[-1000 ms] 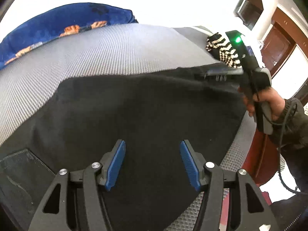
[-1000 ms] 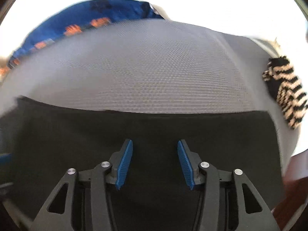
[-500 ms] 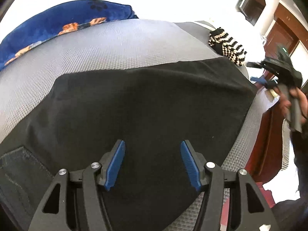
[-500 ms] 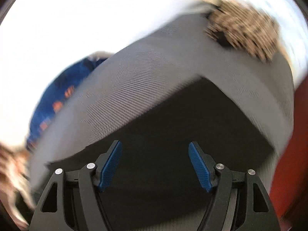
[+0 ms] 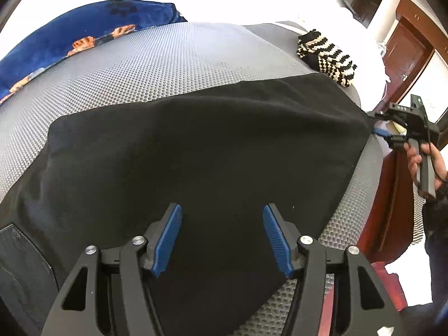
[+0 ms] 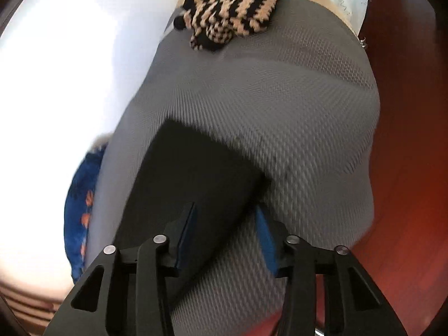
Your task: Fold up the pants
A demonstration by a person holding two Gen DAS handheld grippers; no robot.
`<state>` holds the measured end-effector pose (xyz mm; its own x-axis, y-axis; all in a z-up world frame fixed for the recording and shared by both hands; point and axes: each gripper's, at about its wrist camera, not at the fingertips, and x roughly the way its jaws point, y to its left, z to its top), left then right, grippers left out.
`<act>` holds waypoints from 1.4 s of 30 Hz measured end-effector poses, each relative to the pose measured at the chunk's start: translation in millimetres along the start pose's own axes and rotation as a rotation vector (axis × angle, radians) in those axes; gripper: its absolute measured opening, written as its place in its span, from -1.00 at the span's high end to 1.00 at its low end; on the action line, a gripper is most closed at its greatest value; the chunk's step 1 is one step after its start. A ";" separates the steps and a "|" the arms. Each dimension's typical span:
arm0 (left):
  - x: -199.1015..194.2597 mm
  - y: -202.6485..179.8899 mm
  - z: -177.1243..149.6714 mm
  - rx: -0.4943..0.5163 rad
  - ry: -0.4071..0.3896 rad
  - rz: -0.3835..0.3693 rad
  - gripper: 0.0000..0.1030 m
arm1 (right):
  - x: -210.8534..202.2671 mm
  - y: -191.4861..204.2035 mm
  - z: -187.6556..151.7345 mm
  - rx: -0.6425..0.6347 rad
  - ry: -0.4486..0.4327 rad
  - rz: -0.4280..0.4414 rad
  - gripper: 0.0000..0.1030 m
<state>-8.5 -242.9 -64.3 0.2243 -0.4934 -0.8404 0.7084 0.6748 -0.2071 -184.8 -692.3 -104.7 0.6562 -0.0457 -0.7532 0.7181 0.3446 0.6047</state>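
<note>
Black pants [image 5: 196,154] lie flat across a grey mesh mat [image 5: 168,67]. My left gripper [image 5: 222,235] hovers over their near part, open, with nothing pinched between its blue pads. At the pants' right end a hand holds my right gripper [image 5: 380,126] against the corner. In the right wrist view that corner of the pants [image 6: 196,173] reaches in between the jaws of the right gripper [image 6: 225,232]. Those jaws are closing, and a gap still shows beside the cloth.
A black-and-cream striped knit piece [image 5: 326,56] [image 6: 232,8] lies on the mat beyond the pants' right end. A blue blanket with orange prints [image 5: 84,36] borders the mat's far left. Red-brown wood [image 6: 406,168] runs past the mat's right edge.
My right gripper swung from the pants' far edge to their right-end corner, rolling as it went. Its jaws widened, then narrowed. The left gripper stayed open and drifted only slightly.
</note>
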 end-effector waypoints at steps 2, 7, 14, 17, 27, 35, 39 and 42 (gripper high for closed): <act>1.4 -2.4 -1.1 0.013 0.000 0.012 -0.11 | 7.0 -5.9 9.7 0.009 -0.012 -0.009 0.39; 3.0 -7.3 -2.8 0.029 -0.010 0.039 -0.15 | 10.6 -15.4 12.6 0.062 -0.027 0.034 0.76; -24.7 20.0 3.6 -0.098 -0.054 0.011 -0.15 | -24.0 42.0 5.8 -0.075 -0.102 0.060 0.88; -55.6 41.2 -0.1 -0.146 -0.122 0.036 -0.15 | -38.3 90.3 -0.7 -0.108 -0.081 0.209 0.89; -142.9 128.5 -47.3 -0.379 -0.226 0.097 -0.24 | -15.6 284.6 -115.8 -0.514 0.215 0.456 0.89; -161.4 165.0 -88.0 -0.479 -0.215 0.112 -0.25 | 53.6 324.0 -261.5 -0.895 0.523 0.313 0.88; -158.5 168.0 -97.4 -0.482 -0.206 0.083 -0.25 | 74.4 306.5 -293.1 -0.980 0.570 0.221 0.88; -155.3 164.9 -96.0 -0.469 -0.208 0.057 -0.25 | 71.8 305.6 -295.5 -1.001 0.571 0.228 0.88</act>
<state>9.2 -2.3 -16.0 0.4158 -0.5152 -0.7495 0.3256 0.8538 -0.4062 13.2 -313.2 -50.6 0.3639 0.4519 -0.8145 -0.0721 0.8855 0.4591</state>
